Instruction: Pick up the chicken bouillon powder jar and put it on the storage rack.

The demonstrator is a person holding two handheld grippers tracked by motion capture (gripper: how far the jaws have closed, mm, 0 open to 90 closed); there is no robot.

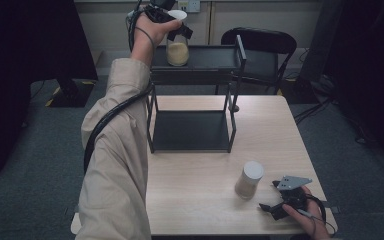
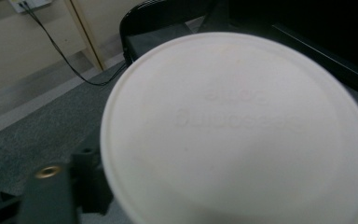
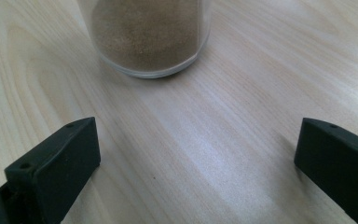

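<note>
Your left claw (image 1: 176,26) pinches the white-lidded jar (image 1: 177,49) on the top shelf of the black rack (image 1: 200,65), its lid (image 2: 237,130) right under the claw, while your right claw (image 1: 280,200), spread wide on the tabletop (image 1: 200,200), has a second jar (image 3: 147,37) just ahead

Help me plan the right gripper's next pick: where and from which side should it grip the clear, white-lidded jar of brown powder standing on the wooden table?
Grip the clear jar of brown powder around its straight, upright glass wall, below the white lid. Probably come in level from the person's side, where the open right gripper already faces it, its jaws apart wider than the jar.
</note>
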